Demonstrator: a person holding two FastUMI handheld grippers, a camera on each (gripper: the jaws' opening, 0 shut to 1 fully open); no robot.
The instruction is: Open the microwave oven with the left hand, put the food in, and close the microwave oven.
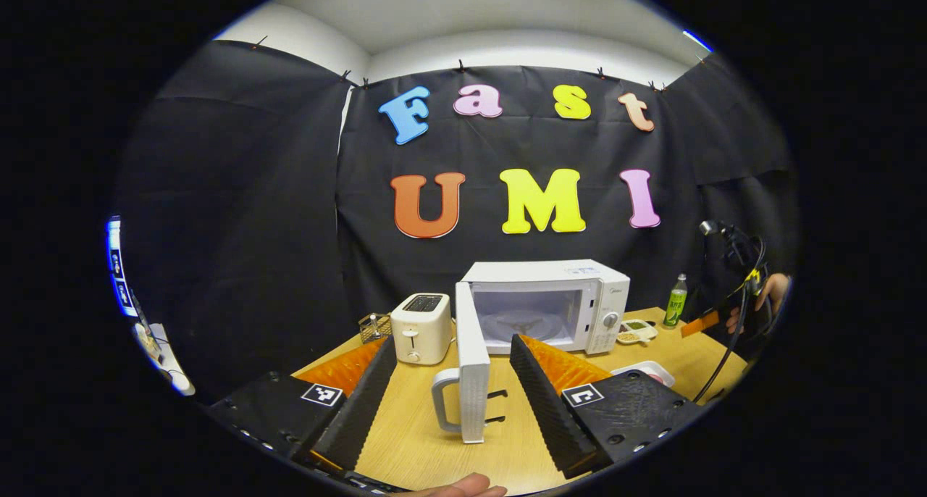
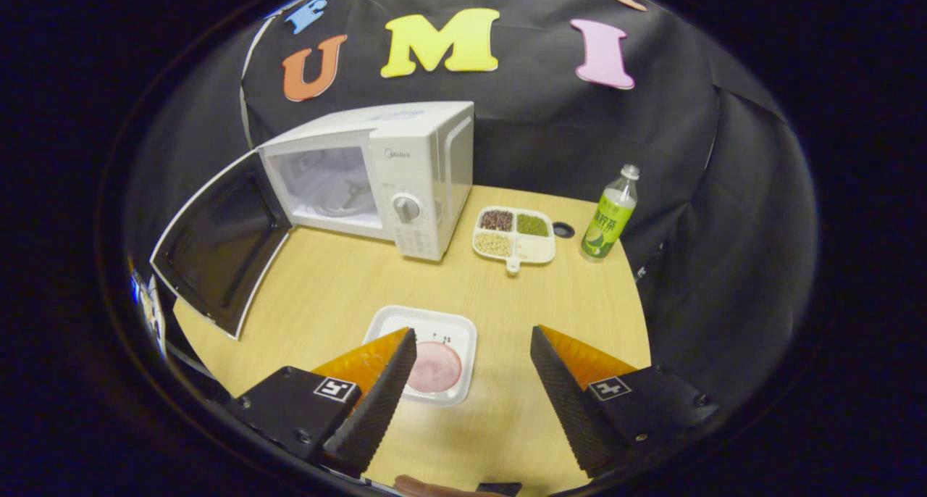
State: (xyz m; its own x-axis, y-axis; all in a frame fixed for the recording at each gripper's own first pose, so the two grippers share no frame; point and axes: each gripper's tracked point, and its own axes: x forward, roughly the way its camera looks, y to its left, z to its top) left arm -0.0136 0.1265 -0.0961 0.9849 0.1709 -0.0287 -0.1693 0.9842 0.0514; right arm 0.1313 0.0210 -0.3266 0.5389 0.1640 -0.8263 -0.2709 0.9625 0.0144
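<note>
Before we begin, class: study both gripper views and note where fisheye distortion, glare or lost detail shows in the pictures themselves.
Left gripper view: the booth's wall bows outward, a ceiling light glares at the top, and the microwave cavity is washed out. Right gripper view: the microwave door and table edge curve strongly, the door's inside goes dark, and the food tray stays sharp.

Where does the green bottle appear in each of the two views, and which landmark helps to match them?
Left gripper view: the green bottle stands at the right, on the table's far edge, right of the microwave.
Right gripper view: the bottle stands at the upper right, beside the divided snack dish.
Shared landmark: the microwave, its door open.
</note>
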